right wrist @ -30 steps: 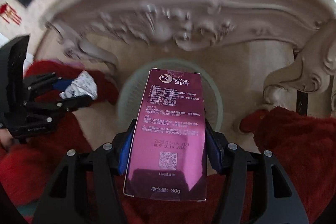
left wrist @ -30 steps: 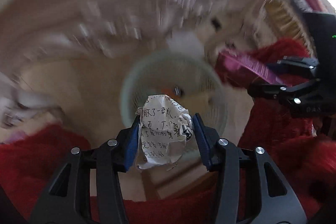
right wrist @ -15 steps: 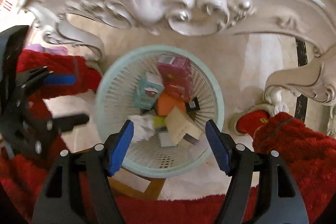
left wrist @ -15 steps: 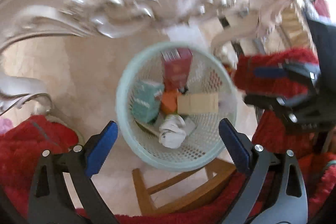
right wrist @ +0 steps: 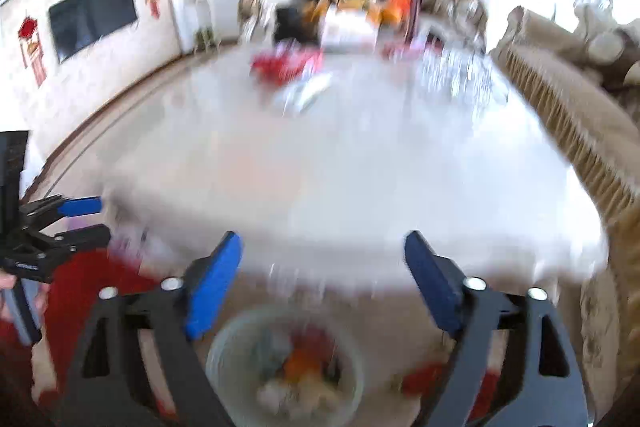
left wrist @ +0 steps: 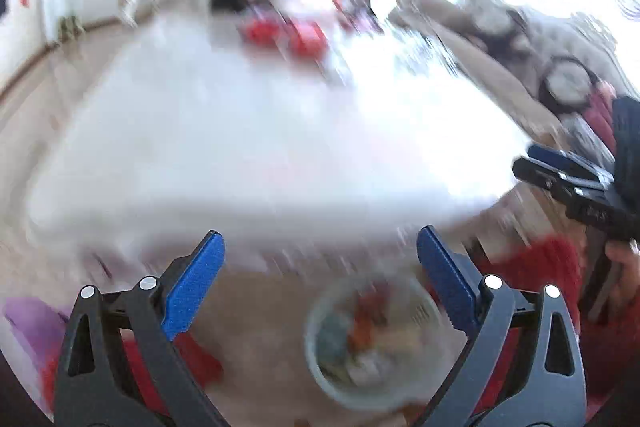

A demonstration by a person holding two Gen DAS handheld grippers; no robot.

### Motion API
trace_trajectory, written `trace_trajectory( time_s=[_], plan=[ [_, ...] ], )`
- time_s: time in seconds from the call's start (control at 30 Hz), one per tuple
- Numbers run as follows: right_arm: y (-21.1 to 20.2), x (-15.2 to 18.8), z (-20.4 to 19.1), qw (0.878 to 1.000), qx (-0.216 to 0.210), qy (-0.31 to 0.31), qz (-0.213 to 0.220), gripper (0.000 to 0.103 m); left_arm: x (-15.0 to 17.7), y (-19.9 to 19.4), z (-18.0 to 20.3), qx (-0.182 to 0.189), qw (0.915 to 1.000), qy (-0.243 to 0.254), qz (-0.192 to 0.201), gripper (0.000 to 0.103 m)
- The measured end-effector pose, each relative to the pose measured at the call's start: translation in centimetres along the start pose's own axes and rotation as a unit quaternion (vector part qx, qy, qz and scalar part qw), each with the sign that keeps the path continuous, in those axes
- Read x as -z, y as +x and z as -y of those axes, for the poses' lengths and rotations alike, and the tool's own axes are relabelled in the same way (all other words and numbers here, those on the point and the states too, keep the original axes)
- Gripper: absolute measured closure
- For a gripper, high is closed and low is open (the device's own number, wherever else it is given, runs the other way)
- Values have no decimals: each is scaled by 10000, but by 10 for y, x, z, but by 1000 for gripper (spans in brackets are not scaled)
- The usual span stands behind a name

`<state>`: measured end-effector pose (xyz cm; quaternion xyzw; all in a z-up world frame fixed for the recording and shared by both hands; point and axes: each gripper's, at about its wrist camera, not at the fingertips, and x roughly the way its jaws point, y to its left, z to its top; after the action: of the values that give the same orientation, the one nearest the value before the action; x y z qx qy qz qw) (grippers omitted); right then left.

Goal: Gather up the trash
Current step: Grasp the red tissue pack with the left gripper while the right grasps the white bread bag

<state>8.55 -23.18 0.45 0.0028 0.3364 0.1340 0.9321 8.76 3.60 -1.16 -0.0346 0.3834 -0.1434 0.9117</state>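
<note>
Both views are motion-blurred. The pale green mesh trash basket sits on the floor low in the left wrist view, holding several pieces of trash. My left gripper is open and empty, above the basket and facing the white table. In the right wrist view the basket lies low between the fingers; my right gripper has its jaws still opening with nothing between them. The left gripper shows at that view's left edge, the right gripper at the left wrist view's right edge.
A large white table fills the middle, with red packets and blurred clutter at its far end. A beige fringed sofa runs along the right. Red fabric lies beside the basket. A dark screen hangs on the left wall.
The left gripper let the crumpled paper fall into the basket and the right gripper let go of the purple box. Both grippers opened, rose and tilted up from the basket toward the tabletop.
</note>
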Motion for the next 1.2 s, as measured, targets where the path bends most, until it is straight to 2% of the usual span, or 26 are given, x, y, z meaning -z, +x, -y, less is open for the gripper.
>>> trace_trajectory(
  time_s=[0.17,0.23,0.37,0.5,0.6,0.77,0.83,0.93,1.1,1.2],
  plan=[
    [68,-61,-11,9997,207,142,78,22,-77,23,-34,-441,9949,-565,707,9],
    [101,-80,-16,9991,355,227,-31,22,-101,34,-45,-546,9926,-725,812,9],
    [140,-106,-28,9987,398,157,-288,22,-145,61,-64,-630,9875,-1094,947,9],
    [173,-122,-45,9969,695,-87,-372,22,-178,95,-78,-778,9850,-1271,870,9],
    [203,-130,-46,9938,893,-49,-659,22,-193,121,-87,-886,9845,-1336,712,9],
    [231,-130,-40,9879,1086,-213,-1088,22,-225,170,-80,-957,9886,-1099,384,9],
    [232,-130,-34,9886,1009,-223,-1098,22,-234,189,-75,-1083,9893,-942,274,9],
    [228,-130,-22,9835,1393,-530,-1030,22,-240,215,-74,-1231,9891,-809,32,9],
    [220,-126,14,9871,1135,-351,-1071,22,-242,247,-72,-942,9932,-660,-198,9],
    [217,-124,23,9874,1118,-305,-1080,22,-244,266,-72,-997,9925,-623,-348,9]
  ],
)
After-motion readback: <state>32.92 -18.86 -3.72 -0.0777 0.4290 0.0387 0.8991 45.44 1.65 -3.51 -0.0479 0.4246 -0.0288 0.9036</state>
